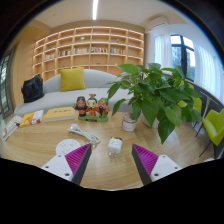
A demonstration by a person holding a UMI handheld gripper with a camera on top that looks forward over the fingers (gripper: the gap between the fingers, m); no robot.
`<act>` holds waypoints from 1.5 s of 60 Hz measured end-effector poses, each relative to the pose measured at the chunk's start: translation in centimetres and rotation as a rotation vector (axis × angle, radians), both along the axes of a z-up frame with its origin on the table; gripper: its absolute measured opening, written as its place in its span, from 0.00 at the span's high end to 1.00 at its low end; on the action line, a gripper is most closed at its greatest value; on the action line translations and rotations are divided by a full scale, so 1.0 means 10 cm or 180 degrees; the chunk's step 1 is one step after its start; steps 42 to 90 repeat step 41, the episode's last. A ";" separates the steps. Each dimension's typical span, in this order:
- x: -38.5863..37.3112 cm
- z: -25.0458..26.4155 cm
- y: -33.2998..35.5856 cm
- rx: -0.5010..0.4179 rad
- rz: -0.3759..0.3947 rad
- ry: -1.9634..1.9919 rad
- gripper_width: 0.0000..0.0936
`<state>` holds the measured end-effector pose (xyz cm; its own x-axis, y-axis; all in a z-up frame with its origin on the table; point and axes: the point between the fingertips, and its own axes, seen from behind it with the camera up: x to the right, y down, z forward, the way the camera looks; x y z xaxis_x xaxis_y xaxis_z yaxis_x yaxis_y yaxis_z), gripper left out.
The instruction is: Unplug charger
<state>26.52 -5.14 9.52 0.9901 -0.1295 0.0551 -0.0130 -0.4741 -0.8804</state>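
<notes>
So the gripper (113, 163) is hovering low over a round wooden table (40, 140), fingers spread wide with nothing between them. The pink pads face each other across a big empty gap.

The white charger (115, 145) sits on the tabletop just ahead of the fingers, pretty much dead centre between the two tips, maybe a hair toward the right one. It's a small blocky cube, and it looks like it's sitting on or plugged into something flat and white, but honestly it's too small in this view to tell whether that's a socket strip or just part of the charger itself. A white cable (84, 129) trails off from that area toward the left and away from the gripper, curling across the wood.

That's the relation that matters: the charger lies straight ahead, so the approach looks like a plain forward push with barely any sideways correction, then a close on the block. Nothing's been grabbed yet, so the unplugging hasn't started.

Other stuff nearby: a round white object (67, 147) just left of the left finger, a big leafy potted plant (150, 95) beyond on the right, and a couple of little figurines (90, 107) further back. The plant's well clear of the path.
</notes>
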 end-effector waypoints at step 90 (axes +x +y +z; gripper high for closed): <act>-0.33 0.66 -1.77 0.0173 0.0137 -0.0206 0.11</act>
